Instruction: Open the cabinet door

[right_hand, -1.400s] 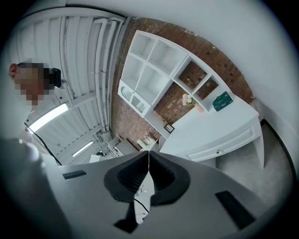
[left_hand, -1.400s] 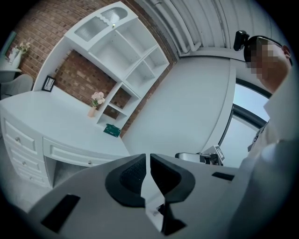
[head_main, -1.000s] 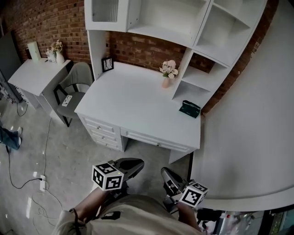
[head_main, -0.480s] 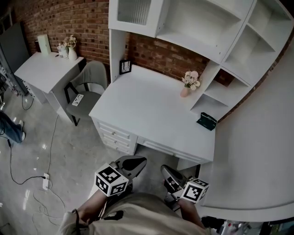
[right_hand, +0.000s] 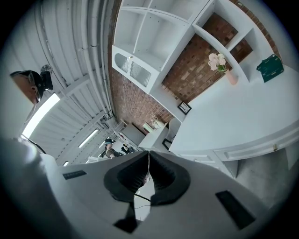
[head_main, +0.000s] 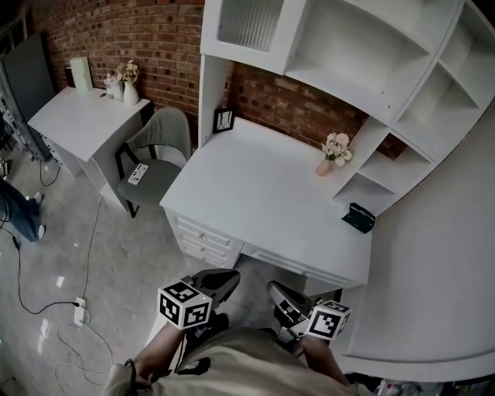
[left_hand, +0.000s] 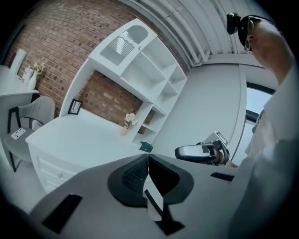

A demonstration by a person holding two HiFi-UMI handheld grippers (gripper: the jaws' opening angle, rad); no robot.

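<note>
The white desk hutch has a small cabinet door (head_main: 247,23) with ribbed glass at its top left, and it stands closed. The same cabinet door (left_hand: 124,44) shows far off in the left gripper view, and the cabinet door (right_hand: 135,70) also appears in the right gripper view. My left gripper (head_main: 220,282) is held low in front of the desk (head_main: 263,193), far from the door, its jaws shut with nothing between them. My right gripper (head_main: 280,298) is beside it, also shut and empty. In the left gripper view the right gripper (left_hand: 201,151) shows at the right.
On the desk stand a flower vase (head_main: 334,151), a picture frame (head_main: 223,120) and a green box (head_main: 360,218). A grey chair (head_main: 155,151) and a side table (head_main: 77,116) are to the left. Cables (head_main: 77,305) lie on the floor. A white curved wall (head_main: 433,271) is at the right.
The desk and hutch have grown larger and shifted right in the head view as I came closer. Both grippers stay shut, low in the picture.
</note>
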